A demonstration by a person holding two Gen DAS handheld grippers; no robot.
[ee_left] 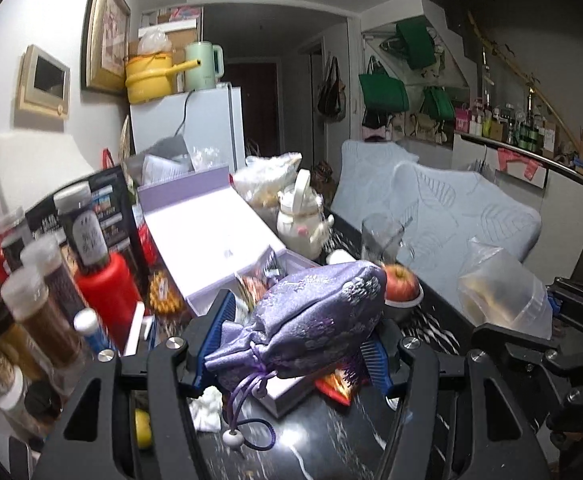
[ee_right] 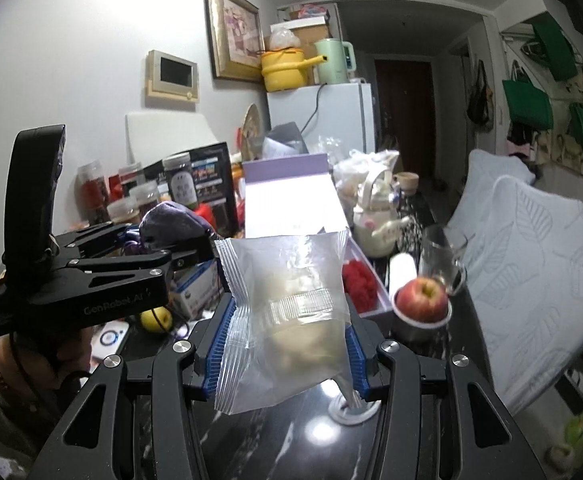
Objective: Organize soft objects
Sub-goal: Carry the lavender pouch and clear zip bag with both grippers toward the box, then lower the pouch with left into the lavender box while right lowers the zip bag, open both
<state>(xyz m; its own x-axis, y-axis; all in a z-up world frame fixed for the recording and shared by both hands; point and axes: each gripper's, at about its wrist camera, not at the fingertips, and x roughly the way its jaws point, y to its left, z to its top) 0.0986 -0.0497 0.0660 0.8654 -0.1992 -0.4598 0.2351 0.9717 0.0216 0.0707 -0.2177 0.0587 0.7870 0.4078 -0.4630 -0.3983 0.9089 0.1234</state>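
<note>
My left gripper (ee_left: pixel 301 336) is shut on a purple brocade drawstring pouch (ee_left: pixel 323 304), gripped near its tied neck between the blue pads, with the cord and a white bead hanging below. It hangs above an open lavender box (ee_left: pixel 211 236) on the dark marble table (ee_left: pixel 311 440). My right gripper (ee_right: pixel 289 320) is shut on a clear plastic packet (ee_right: pixel 287 280) with pale contents, held upright. In the right wrist view the left gripper (ee_right: pixel 195 248) and its pouch (ee_right: pixel 171 220) are at the left; in the left wrist view the packet (ee_left: pixel 503 292) is at the right.
A red apple in a metal bowl (ee_right: pixel 423 296), a glass mug (ee_right: pixel 439 256) and a white teapot (ee_right: pixel 375 224) stand right of the box. Several jars and a red bottle (ee_left: pixel 103 280) crowd the left. Pale blue chair covers (ee_right: pixel 531 248) line the right edge. A lemon (ee_right: pixel 156 318) lies near the front.
</note>
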